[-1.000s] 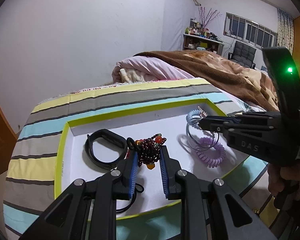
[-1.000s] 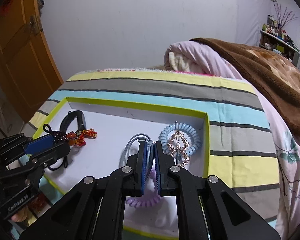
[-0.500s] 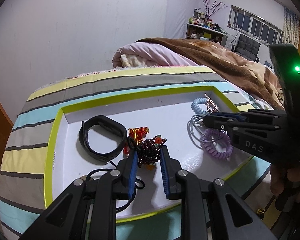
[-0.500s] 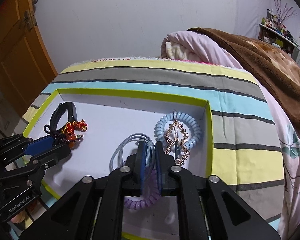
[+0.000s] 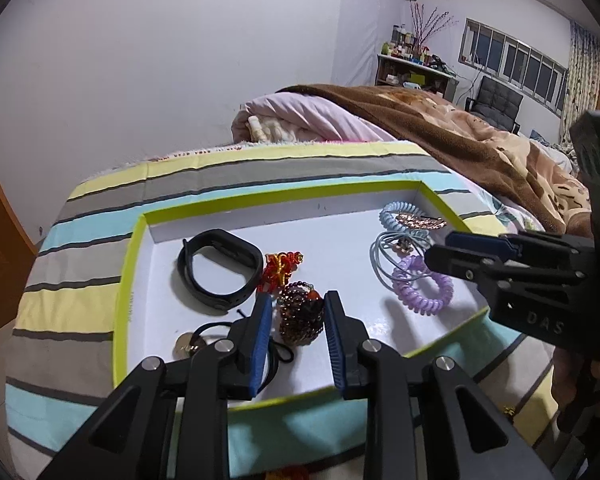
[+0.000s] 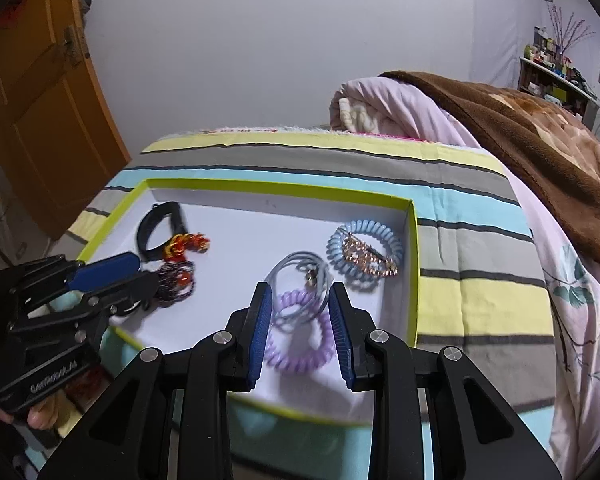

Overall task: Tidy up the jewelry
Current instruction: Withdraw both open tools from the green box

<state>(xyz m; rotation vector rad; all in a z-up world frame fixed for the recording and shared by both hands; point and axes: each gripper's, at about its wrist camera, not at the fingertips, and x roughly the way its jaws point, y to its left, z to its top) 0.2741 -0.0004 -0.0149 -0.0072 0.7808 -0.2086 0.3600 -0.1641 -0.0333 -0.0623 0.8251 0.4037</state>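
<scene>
A white tray with a lime-green rim [image 5: 126, 280] [image 6: 414, 264] lies on the striped bed. In it lie a black wristband [image 5: 216, 270] [image 6: 156, 230], a red ornament [image 5: 280, 268] [image 6: 188, 244], a dark red bead bracelet [image 5: 300, 314] [image 6: 176, 280], a black cord with a gold coin [image 5: 186, 346], a purple coil band [image 5: 424, 290] [image 6: 300, 336], a pale blue cord loop [image 5: 396, 256] [image 6: 300, 276], and a blue coil band [image 5: 400, 210] [image 6: 364, 244] with a rose-gold piece [image 6: 368, 258] on it. My left gripper [image 5: 296, 344] is open around the bead bracelet. My right gripper [image 6: 300, 332] is open and empty above the purple coil band.
The bed has a striped sheet [image 5: 100, 216], with a pink quilt [image 5: 300, 116] and brown blanket [image 5: 460, 140] behind the tray. An orange door [image 6: 40, 100] stands at the left. A shelf and window [image 5: 500, 52] are far back.
My right gripper has opened and let go of the pale blue cord loop, which now lies in the tray. My left gripper stays open around the bead bracelet. Both cameras have tilted downward.
</scene>
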